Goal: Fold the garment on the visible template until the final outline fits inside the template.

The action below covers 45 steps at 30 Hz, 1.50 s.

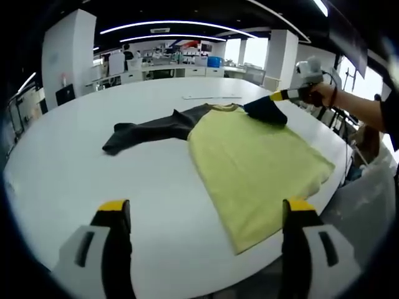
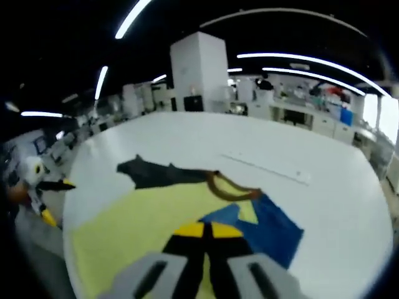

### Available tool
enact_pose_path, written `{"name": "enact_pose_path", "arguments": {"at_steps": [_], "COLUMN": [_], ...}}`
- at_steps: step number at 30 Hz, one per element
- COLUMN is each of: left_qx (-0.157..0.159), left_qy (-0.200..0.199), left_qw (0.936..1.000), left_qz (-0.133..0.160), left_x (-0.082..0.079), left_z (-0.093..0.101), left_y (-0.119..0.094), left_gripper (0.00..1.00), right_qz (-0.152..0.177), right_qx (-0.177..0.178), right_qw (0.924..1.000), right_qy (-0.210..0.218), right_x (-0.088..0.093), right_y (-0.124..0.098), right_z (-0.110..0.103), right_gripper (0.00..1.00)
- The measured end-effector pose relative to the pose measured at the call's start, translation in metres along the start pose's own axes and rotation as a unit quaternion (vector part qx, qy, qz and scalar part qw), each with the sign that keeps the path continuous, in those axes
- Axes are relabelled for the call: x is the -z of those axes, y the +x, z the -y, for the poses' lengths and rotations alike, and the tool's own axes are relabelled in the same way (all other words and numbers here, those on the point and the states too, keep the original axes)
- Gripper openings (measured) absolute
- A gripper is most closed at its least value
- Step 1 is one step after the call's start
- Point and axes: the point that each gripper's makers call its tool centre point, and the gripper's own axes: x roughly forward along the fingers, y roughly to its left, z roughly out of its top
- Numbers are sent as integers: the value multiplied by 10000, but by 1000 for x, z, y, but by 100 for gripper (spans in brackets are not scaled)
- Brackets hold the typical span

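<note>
Yellow garment (image 1: 255, 163) flat on white surface (image 1: 75, 162), body toward near right edge; dark sleeve (image 1: 146, 131) stretched left; other sleeve, blue (image 2: 265, 227), pinched in right claw (image 2: 207, 230), jaws closed on cloth, folding over yellow body; left claw (image 1: 202, 215) hovering above near edge, jaws wide apart, holding nothing; thin strip (image 1: 206, 96) lying beyond collar.

Ahead of my left gripper, a large white round-edged table (image 1: 75, 162) is stretching toward white counters with cabinets (image 1: 156, 70). A square white pillar (image 1: 68, 53) is standing to the left beyond it. Curved white ceiling light strips (image 2: 312, 62) are glowing overhead, and bright windows (image 1: 368, 84) are shining to the right.
</note>
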Motion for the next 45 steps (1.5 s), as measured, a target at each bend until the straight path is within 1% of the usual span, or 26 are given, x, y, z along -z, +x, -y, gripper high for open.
{"name": "enact_pose_path", "arguments": {"at_steps": [4, 6, 12, 15, 17, 21, 24, 25, 30, 34, 37, 39, 41, 43, 45], "left_qx": [23, 20, 16, 16, 22, 39, 33, 24, 12, 29, 26, 26, 15, 11, 6], "left_qy": [16, 28, 27, 19, 27, 28, 22, 19, 10, 16, 16, 21, 27, 27, 28], "left_qw": [10000, 10000, 10000, 10000, 10000, 10000, 10000, 10000, 10000, 10000, 10000, 10000, 10000, 10000, 10000], "left_qz": [5, -6, -10, -2, -9, -17, -9, -9, -12, -31, -36, -37, -52, -30, -12], "left_x": [0, 1, 4, 4, 5, 5, 5, 5, 6, 6, 6, 5, 5, 3, 2], "left_z": [1, 0, -3, -3, -3, -2, -3, -4, -4, -2, -3, -1, -1, 1, 1], "left_y": [1, 1, 2, 2, 2, 3, 2, 2, 2, 3, 3, 3, 2, 2, 1], "left_gripper": [99, 99, 99, 99, 99, 99, 99, 99, 99, 99, 99, 99, 99, 99, 99], "right_qz": [-152, -226, -413, -550, -666, -818, -1000, -1043, -1118, -1212, -1176, -1182, -1115, -990, -894], "right_qx": [-130, -203, -322, -418, -382, -398, -420, -437, -522, -624, -599, -592, -572, -508, -438], "right_qw": [9997, 9992, 9974, 9941, 9915, 9889, 9846, 9839, 9861, 9873, 9888, 9899, 9917, 9938, 9946], "right_qy": [-168, -266, -500, -838, -1053, -1171, -1374, -1382, -1115, -819, -702, -521, -296, 46, 299], "right_x": [9, 13, 27, 34, 39, 52, 63, 65, 74, 83, 83, 85, 83, 78, 75], "right_y": [4, 2, 5, 5, 6, 11, 14, 15, 17, 18, 17, 16, 14, 11, 8], "right_z": [-11, -21, -34, -43, -44, -47, -47, -47, -47, -54, -56, -57, -59, -58, -55], "right_gripper": [0, 0, 0, 0, 0, 0, 0, 0, 1, 5, 7, 10, 14, 19, 28]}}
